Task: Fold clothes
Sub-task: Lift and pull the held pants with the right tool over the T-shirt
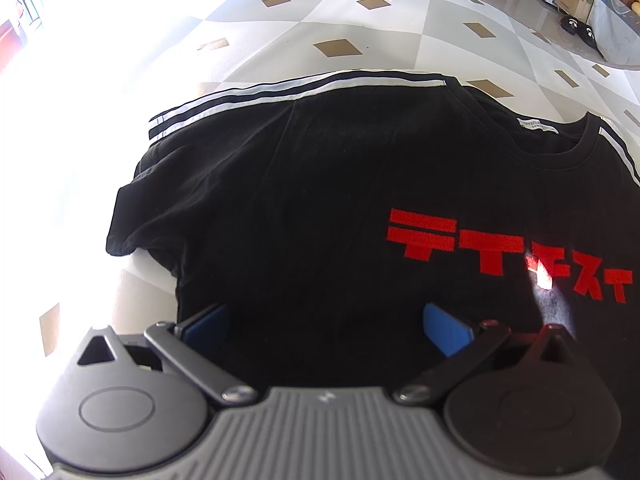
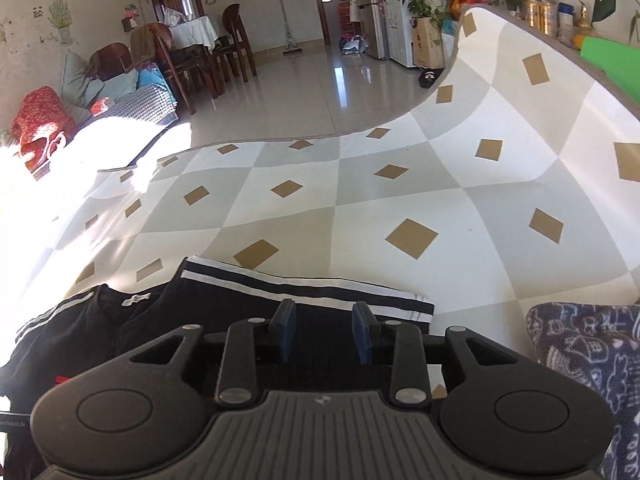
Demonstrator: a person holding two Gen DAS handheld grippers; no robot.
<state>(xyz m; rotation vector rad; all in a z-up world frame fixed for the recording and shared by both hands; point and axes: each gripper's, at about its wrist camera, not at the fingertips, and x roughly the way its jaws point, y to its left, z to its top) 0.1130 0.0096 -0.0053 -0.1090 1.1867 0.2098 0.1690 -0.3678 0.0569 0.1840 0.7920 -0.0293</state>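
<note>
**Black T-shirt flat on checked cloth**

Left wrist view: black cotton T-shirt with red lettering (image 1: 320, 200) spread over grey-and-white checked tablecloth (image 1: 360, 28); left gripper (image 1: 326, 326) low above lower body panel, blue pads wide apart, empty.

Right wrist view: right gripper (image 2: 325, 330) over white-striped sleeve (image 2: 304, 284), jaws narrowly parted, gripping nothing. Blue patterned fabric (image 2: 584, 344) at right.

left wrist: close above black t-shirt (image 1: 304, 208) | right wrist: low, facing room | shared: t-shirt, checkered mat (image 2: 360, 200)

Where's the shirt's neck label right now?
The white neck label sits inside the collar of the black T-shirt, upper right in the left wrist view; in the right wrist view it lies left of the right claw.
</note>
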